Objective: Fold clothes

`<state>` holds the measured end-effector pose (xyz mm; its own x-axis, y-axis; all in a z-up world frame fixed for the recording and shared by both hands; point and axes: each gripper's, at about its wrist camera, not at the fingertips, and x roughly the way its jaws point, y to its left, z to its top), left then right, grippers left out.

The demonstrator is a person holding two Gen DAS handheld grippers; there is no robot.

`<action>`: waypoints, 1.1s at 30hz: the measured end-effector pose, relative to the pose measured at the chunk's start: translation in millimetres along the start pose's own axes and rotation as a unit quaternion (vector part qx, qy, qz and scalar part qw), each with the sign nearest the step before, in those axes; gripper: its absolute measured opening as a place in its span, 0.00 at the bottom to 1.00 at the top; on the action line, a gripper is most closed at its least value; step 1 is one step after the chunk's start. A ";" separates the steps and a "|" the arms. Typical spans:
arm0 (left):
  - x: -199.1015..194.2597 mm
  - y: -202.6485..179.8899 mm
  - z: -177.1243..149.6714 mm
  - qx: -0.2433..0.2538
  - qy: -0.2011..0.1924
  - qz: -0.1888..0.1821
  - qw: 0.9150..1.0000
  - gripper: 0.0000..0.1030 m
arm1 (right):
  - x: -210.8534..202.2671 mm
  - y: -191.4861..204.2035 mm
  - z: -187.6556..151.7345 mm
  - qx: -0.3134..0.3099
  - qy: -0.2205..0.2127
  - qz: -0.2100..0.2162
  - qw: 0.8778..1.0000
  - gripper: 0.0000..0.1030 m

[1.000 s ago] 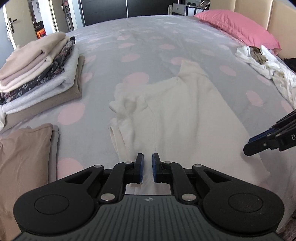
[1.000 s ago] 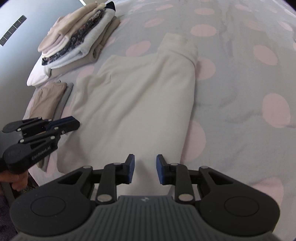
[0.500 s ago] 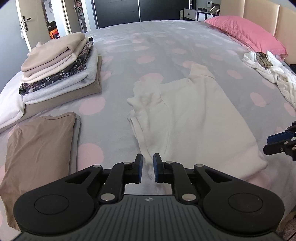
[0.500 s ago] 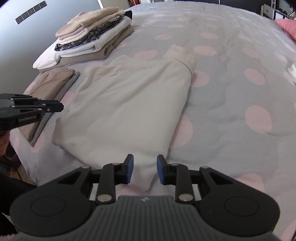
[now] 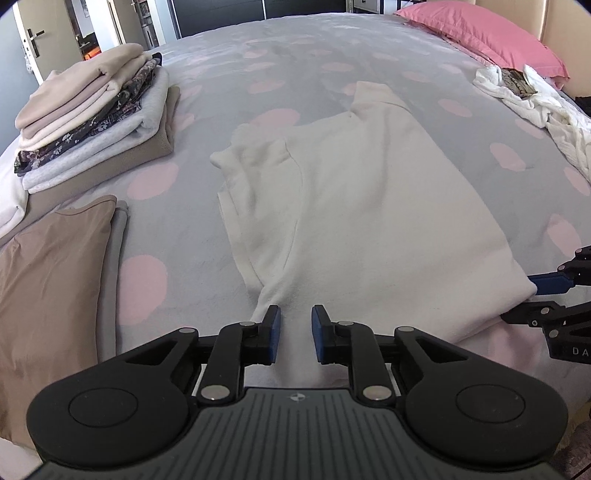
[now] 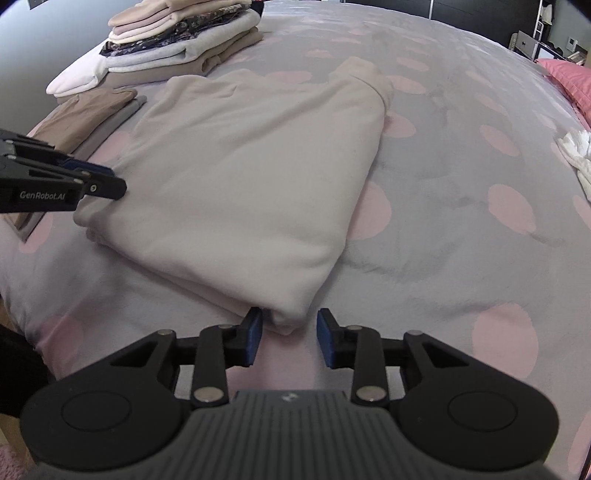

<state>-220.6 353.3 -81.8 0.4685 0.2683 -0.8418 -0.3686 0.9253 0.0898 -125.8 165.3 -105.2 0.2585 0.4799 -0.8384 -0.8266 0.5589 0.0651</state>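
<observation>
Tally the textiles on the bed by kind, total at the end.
Cream sweater being folded: 1
Stack of folded clothes: 1
Folded tan garment lying apart, with a grey one under it: 1
Pink pillow: 1
Heap of unfolded white laundry: 1
Total: 5 groups; the pieces within the stack and heap can't be counted reliably.

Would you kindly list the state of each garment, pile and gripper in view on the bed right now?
Cream sweatshirt: lying flat, partly folded, sleeve tucked in.
Stack of folded clothes: neatly piled.
Tan folded garment: flat, folded, on a grey one.
White crumpled laundry: unfolded heap.
Pink pillow: lying at the headboard.
Left gripper: open, at sweatshirt's hem.
Right gripper: open, straddling sweatshirt's corner.
</observation>
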 end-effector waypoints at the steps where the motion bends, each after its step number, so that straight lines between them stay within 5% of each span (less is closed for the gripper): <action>1: 1.4 1.3 -0.9 0.000 0.003 0.005 1.000 0.12 | 0.7 -1.6 1.4 0.008 -0.001 0.000 1.000 0.28; 3: 4.0 4.1 -2.4 -0.002 0.011 0.009 1.000 0.08 | -0.2 -2.9 2.8 0.017 0.003 0.000 1.000 0.12; 23: -2.1 14.1 -0.7 -0.015 0.021 0.005 1.000 0.08 | -11.9 -9.6 -4.1 -0.007 0.047 0.001 0.999 0.01; 28: -21.4 27.5 12.0 -0.034 -0.014 0.016 0.999 0.27 | -25.9 -19.1 6.5 0.007 0.048 0.003 0.999 0.07; 30: -24.3 37.4 19.6 -0.055 -0.027 0.004 0.998 0.39 | -31.9 -24.9 14.3 0.017 0.033 0.001 0.999 0.30; 33: -20.8 49.4 33.8 -0.082 -0.040 -0.019 0.996 0.47 | -36.5 -35.0 28.3 0.041 0.014 0.007 0.999 0.41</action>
<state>-221.4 402.5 -41.8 0.5450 0.2603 -0.7970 -0.4717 0.8811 -0.0348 -92.2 147.3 -61.5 0.2323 0.4705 -0.8513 -0.7856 0.6068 0.1210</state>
